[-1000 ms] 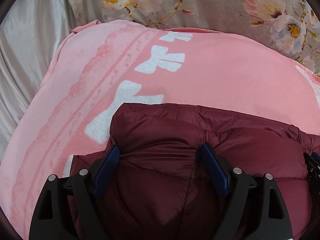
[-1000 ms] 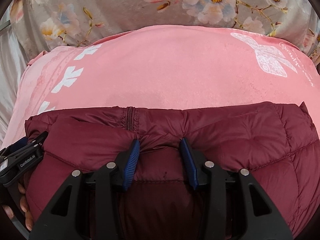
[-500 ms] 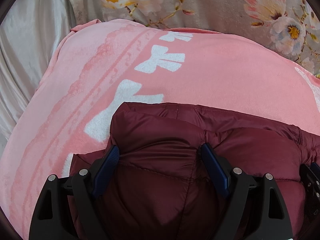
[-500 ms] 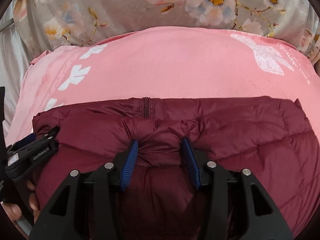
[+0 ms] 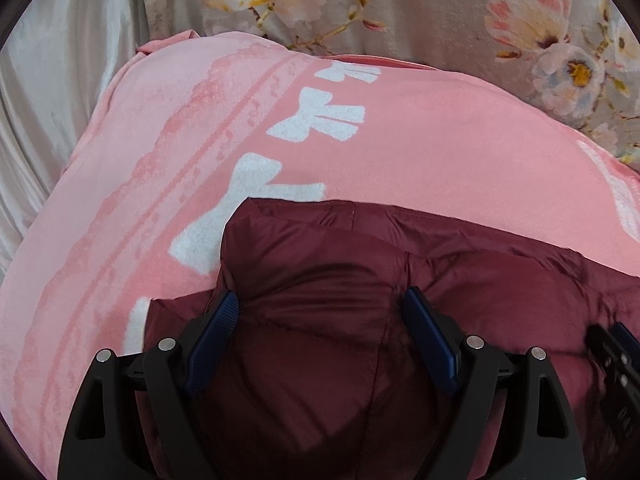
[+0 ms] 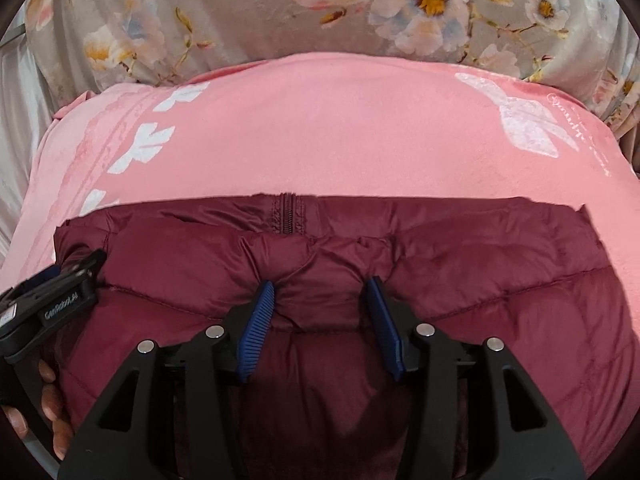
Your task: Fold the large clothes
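Observation:
A maroon puffer jacket [image 5: 472, 288] lies folded on a pink blanket [image 5: 420, 140]. It also shows in the right wrist view [image 6: 480, 256], zipper at its far edge. My left gripper [image 5: 320, 304] sits over the jacket's left end, jaws wide apart, puffy fabric bulging between them. My right gripper [image 6: 322, 292] sits over the jacket's middle, jaws narrower, a bunch of fabric pinched between the blue pads [image 6: 256, 324]. The left gripper's body [image 6: 52, 300] shows at the left edge of the right wrist view.
The pink blanket [image 6: 320, 128] has white bow prints and spreads beyond the jacket. A grey floral quilt [image 6: 240, 12] lies at the back. Pale satin fabric [image 5: 52, 80] lies to the left.
The jacket's folded edge has settled flatter and farther forward on the blanket. The right jaws have opened slightly. The left gripper has hardly moved.

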### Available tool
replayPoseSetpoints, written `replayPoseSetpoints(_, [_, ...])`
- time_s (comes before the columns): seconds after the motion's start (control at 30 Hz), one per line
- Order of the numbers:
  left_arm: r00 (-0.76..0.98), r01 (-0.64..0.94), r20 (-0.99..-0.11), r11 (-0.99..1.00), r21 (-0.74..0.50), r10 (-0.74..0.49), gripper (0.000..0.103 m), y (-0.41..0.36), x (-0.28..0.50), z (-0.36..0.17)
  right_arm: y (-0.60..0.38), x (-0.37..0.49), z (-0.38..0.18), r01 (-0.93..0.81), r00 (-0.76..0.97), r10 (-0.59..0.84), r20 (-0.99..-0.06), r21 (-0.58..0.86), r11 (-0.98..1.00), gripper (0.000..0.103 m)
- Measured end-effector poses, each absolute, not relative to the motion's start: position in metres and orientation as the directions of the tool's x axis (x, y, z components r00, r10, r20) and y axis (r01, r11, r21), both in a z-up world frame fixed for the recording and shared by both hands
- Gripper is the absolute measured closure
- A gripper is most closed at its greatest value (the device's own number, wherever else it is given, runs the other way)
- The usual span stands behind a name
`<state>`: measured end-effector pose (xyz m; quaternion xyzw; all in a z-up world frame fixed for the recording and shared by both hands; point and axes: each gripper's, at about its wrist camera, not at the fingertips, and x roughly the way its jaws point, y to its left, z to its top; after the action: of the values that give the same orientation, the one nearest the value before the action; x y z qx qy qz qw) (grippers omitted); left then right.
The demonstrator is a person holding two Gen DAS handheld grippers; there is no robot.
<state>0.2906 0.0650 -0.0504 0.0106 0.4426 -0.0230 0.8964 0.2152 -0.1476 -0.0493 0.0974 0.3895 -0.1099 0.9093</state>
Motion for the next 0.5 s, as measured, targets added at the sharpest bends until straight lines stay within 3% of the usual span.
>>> replayPoseSetpoints(0.2, [0.601, 0.059, -0.792, 0.995, -0.085, -0.104, 0.021, 0.119, 0.238, -0.024, -0.155, 0.174, -0.05, 0.304, 0.681, -0.115, -0.723, 0.136, 0.943, 0.056])
replayPoseSetpoints(0.37, [0.578, -0.026, -0.809, 0.989, -0.145, -0.104, 0.021, 0.164, 0.204, -0.028, -0.148, 0.165, -0.066, 0.296, 0.692, -0.143, -0.708, 0.097, 0.95, 0.056])
replayPoseSetpoints(0.5, [0.55, -0.108, -0.819, 0.958, -0.264, -0.164, 0.021, 0.193, 0.179, -0.037, -0.149, 0.167, -0.068, 0.293, 0.69, -0.139, -0.71, 0.098, 0.951, 0.056])
